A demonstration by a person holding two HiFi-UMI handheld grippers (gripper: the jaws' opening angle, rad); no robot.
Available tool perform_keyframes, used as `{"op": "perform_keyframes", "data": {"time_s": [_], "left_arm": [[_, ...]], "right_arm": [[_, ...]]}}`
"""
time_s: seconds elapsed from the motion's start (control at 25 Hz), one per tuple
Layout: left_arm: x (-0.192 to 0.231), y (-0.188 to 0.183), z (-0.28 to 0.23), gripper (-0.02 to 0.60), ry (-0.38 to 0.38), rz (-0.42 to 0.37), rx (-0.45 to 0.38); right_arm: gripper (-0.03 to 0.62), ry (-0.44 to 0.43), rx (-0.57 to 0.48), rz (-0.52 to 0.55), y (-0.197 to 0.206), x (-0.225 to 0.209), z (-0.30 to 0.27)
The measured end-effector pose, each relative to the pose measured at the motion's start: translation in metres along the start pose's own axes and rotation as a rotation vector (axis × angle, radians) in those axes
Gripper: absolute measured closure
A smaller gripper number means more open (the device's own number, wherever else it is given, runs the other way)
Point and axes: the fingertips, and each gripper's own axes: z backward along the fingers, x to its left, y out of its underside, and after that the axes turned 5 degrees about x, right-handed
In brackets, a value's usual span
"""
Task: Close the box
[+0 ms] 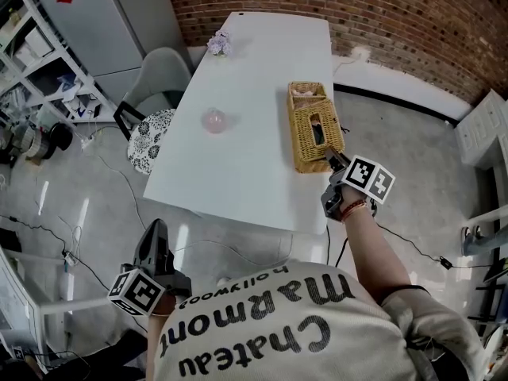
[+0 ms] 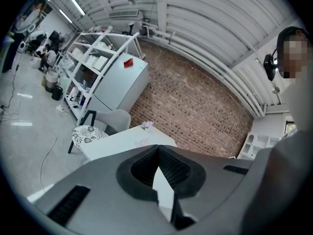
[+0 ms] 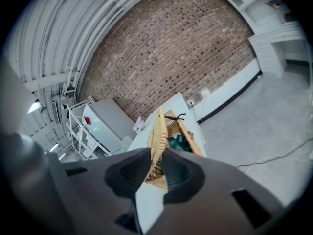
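Observation:
A wicker box (image 1: 316, 125) lies along the right side of the white table (image 1: 246, 78). My right gripper (image 1: 333, 159) is at the box's near end. In the right gripper view the thin wicker lid (image 3: 159, 126) runs edge-on between the jaws of my right gripper (image 3: 157, 155), which is shut on it. The lid stands ajar, and green contents (image 3: 179, 143) show inside the box beside it. My left gripper (image 1: 155, 232) hangs low off the table's near left corner, away from the box. In its own view my left gripper (image 2: 157, 155) is shut with nothing between the pads.
A pink round object (image 1: 214, 121) and a small purple flower bunch (image 1: 220, 44) sit on the table to the left of the box. A grey chair (image 1: 159, 82) and a patterned seat (image 1: 151, 137) stand at the table's left side. Shelves (image 1: 36, 62) and floor cables (image 1: 103, 157) lie further left.

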Motion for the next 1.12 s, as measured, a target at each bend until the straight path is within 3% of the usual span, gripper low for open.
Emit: {"op": "perform_keyframes", "data": {"time_s": [0.56,0.84,1.12], "left_arm": [[0.002,-0.001,-0.003,0.581,-0.01,-0.035,0.007],[-0.007,-0.005,-0.001,0.581,-0.009,-0.078,-0.008],[-0.001,0.001,0.014,0.581,-0.036,-0.055,-0.021]], "right_arm": [[0.507,0.013,0.013,-0.063,0.006,-0.014,-0.005],[0.479,0.114,0.03,0.015,0.003,-0.018,-0.003],[0.457,0.174,0.061,0.029,0.009,-0.018,-0.006]]}}
